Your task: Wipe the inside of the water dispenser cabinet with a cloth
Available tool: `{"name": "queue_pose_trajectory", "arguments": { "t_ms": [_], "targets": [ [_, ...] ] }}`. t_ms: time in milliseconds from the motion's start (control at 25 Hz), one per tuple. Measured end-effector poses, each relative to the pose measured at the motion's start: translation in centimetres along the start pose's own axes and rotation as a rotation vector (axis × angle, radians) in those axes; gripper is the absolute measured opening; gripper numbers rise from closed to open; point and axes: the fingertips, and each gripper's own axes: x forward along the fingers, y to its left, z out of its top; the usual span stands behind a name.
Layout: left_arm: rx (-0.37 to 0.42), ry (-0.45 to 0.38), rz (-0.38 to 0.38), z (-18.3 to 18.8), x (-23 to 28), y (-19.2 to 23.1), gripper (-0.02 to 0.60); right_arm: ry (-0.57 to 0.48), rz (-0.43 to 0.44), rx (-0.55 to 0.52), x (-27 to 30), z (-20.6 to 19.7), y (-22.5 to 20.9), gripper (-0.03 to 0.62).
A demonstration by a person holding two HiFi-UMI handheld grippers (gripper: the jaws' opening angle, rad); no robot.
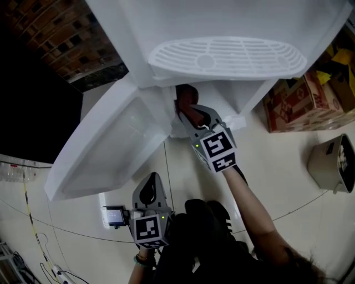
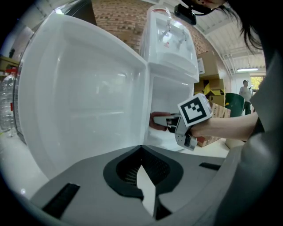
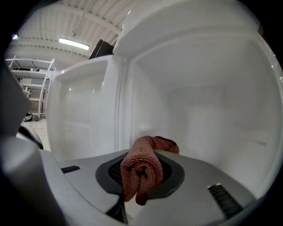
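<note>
**Tiled Floor, Open Cabinet: Cloth Handling at the Right Gripper**

Pale floor tiles [image 1: 288,183] surround a white water dispenser [image 1: 222,16], which has a cardboard box [image 1: 297,105] to one side. The cabinet door [image 1: 111,144] stands swung wide open. The cabinet [image 3: 199,101] behind it is white and smooth-walled, and nothing is visible inside it.

1. Material. The cloth [image 3: 140,165] is a reddish-brown looped-pile fabric, rolled into a thick wad. It should be light, soft and easy to compress, with no risk of breakage. The pile should grip the pads well and slide readily over the smooth plastic walls.

2. Hold point. Take the roll across its middle, so that a cushion of fabric projects past the tips. The fabric, not the hard jaws, then meets the wall.

3. Position at the fingers. The right gripper [image 1: 187,112] reaches into the cabinet opening and is clamped on the cloth.
   - The roll sits between the two jaws.
   - One end bulges back toward the camera.
   - A folded lobe projects forward beyond the tips, toward the rear wall.
   - Contact between that lobe and a wall cannot be confirmed.

4. Idle tool. The left gripper [image 1: 148,191] hangs low, outside the cabinet and near the door. Its jaws are together and hold nothing.
</note>
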Motion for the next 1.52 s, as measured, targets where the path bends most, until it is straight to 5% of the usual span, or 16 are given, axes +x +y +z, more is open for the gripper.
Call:
{"name": "queue_pose_trajectory", "arguments": {
  "t_ms": [160, 280, 400, 640, 800, 960, 1280, 1520],
  "targets": [
    [-0.015, -0.003, 0.009, 0.4, -0.1, 0.0, 0.003, 0.143, 0.032, -0.031, 0.4, -5.3, 1.0, 0.077],
    [-0.027, -0.006, 0.015, 0.5, -0.1, 0.0, 0.005, 0.158, 0.03, -0.027, 0.3, -6.1, 0.8, 0.077],
    [-0.035, -0.006, 0.022, 0.6, -0.1, 0.2, 0.003, 0.092, -0.013, -0.04, 0.0, -2.9, -0.9, 0.077],
    [-0.031, -0.007, 0.021, 0.6, -0.3, 0.3, 0.005, -0.208, -0.148, -0.039, -2.1, 9.1, -6.3, 0.077],
    [-0.028, 0.0, 0.007, 0.3, -0.5, 0.0, 0.003, -0.285, -0.136, -0.01, -0.7, 12.0, -7.2, 0.077],
    [-0.009, 0.009, 0.0, -0.4, -0.8, 0.1, 0.005, -0.2, -0.12, 0.009, 1.9, 8.8, -7.1, 0.077],
    [-0.039, 0.0, 0.027, 0.0, -1.0, 0.9, 0.003, 0.142, -0.074, 0.051, 3.5, -5.5, -4.7, 0.075],
    [-0.028, -0.007, 0.027, 0.0, -1.1, 1.1, 0.003, 0.167, -0.075, 0.037, 2.7, -6.5, -4.5, 0.075]
  ]
}}
